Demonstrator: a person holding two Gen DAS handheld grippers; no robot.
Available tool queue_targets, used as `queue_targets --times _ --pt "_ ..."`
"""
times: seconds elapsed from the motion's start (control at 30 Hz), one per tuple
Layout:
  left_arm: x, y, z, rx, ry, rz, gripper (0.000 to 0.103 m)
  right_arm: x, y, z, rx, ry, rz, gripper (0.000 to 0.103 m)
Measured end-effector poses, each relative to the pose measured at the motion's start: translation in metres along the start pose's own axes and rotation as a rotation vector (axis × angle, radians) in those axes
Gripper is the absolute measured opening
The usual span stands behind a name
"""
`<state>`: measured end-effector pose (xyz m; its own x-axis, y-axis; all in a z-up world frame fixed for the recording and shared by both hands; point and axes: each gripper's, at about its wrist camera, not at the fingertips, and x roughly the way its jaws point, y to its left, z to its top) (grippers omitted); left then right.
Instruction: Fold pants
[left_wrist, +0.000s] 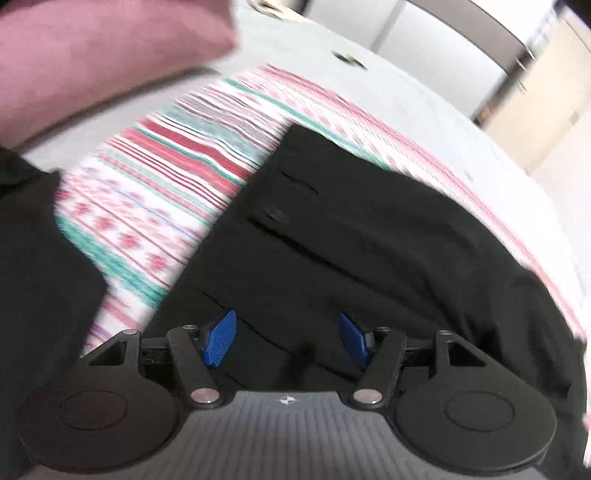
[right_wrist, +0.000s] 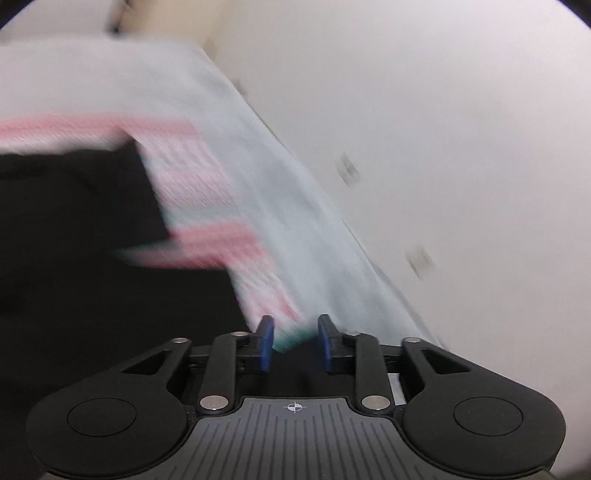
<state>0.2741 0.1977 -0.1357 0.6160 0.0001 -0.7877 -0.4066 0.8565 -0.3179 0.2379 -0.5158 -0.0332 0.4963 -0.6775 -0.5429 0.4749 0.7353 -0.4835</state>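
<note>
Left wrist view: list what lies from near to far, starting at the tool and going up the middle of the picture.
Left tool, jaws open → black pants → striped patterned blanket → pale sheet → cabinets at the back.

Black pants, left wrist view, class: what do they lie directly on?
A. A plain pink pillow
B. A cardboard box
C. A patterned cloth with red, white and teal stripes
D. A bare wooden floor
C: the black pants rest on the striped patterned cloth, which shows along their edges; the pink pillow lies apart, farther back.
</note>
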Motion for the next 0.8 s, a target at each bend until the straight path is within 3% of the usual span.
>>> queue_targets --times 0.07,0.1,0.23,0.33,0.43,0.53,0.63,0.7,0.73,0.8 --pt "-0.007 0.015 0.01 -0.048 -0.026 0.019 0.081 -0.03 0.045 0.01 -0.088 -0.071 0.137 0.048" --pt "-0.009 0.022 0.015 -0.072 -0.037 0.024 0.081 -0.043 0.068 0.014 -0.134 -0.103 0.198 0.05" --pt "-0.003 0.032 0.025 -0.087 -0.046 0.078 0.08 -0.091 0.18 0.022 -0.288 -0.167 0.456 0.05" --pt "0.007 0.03 0.029 -0.08 -0.024 0.053 0.079 -0.116 0.264 0.02 -0.386 -0.168 0.619 0.05" --pt "0.022 0.019 0.03 -0.013 -0.004 0.088 0.071 -0.14 0.34 0.01 -0.5 -0.161 0.756 0.05" --pt "0.031 0.021 0.03 -0.024 0.018 0.116 0.066 -0.158 0.404 0.003 -0.567 -0.136 0.89 0.049" --pt "0.032 0.025 0.033 -0.027 0.007 0.13 0.056 -0.16 0.461 0.003 -0.571 -0.111 0.931 0.05" --pt "0.034 0.027 0.034 -0.037 0.004 0.137 0.042 -0.152 0.489 0.009 -0.537 -0.101 0.913 0.053" --pt "0.033 0.028 0.034 -0.041 -0.001 0.156 0.033 -0.153 0.495 0.016 -0.512 -0.104 0.905 0.057" --pt "0.032 0.03 0.036 -0.063 -0.004 0.153 0.028 -0.15 0.506 0.032 -0.486 -0.077 0.891 0.057"
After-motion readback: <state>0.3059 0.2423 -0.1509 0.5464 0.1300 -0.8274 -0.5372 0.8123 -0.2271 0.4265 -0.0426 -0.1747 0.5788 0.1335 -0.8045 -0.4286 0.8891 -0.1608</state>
